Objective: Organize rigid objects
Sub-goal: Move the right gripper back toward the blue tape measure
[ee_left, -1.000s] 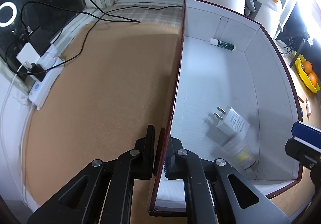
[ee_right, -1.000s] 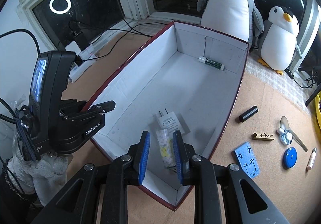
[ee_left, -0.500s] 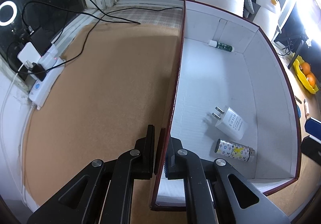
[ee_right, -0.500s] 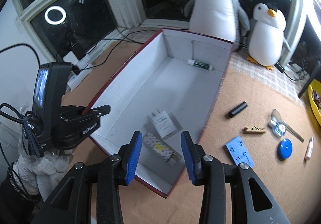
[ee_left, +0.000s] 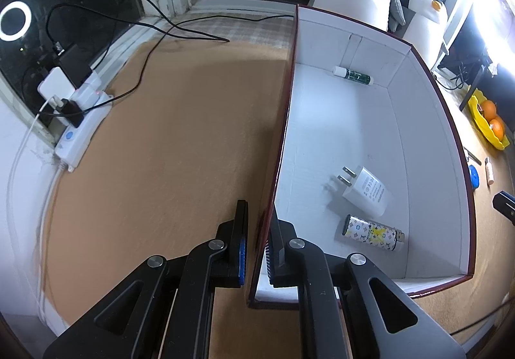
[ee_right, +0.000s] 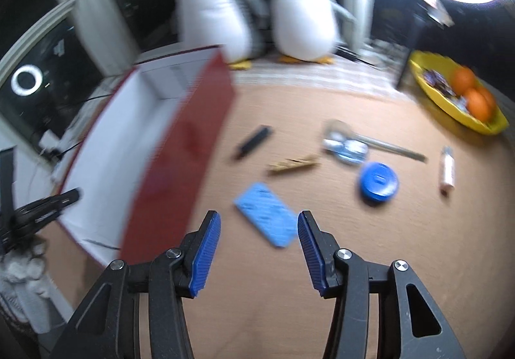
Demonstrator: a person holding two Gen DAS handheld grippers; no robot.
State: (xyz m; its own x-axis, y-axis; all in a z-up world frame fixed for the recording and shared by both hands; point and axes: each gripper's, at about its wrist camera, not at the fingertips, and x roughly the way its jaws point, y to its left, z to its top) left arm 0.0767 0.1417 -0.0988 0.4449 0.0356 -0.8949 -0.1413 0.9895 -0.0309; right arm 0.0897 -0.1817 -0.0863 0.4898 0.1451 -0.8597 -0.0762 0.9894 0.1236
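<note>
Box (ee_left: 370,140), white inside and red outside, fills centre-right of the left view; left gripper (ee_left: 257,246) clenched on its near wall. Step: fetching the next item. Right gripper (ee_right: 259,249), jaws just been opening, nothing between them, hangs over the blue flat piece (ee_right: 267,219), lower centre; next move likely needs lowering to straddle it.

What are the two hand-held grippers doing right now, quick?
Left hand-held gripper: shut on the box wall.
Right hand-held gripper: open and empty, jaws just widening, above the blue plate.
</note>
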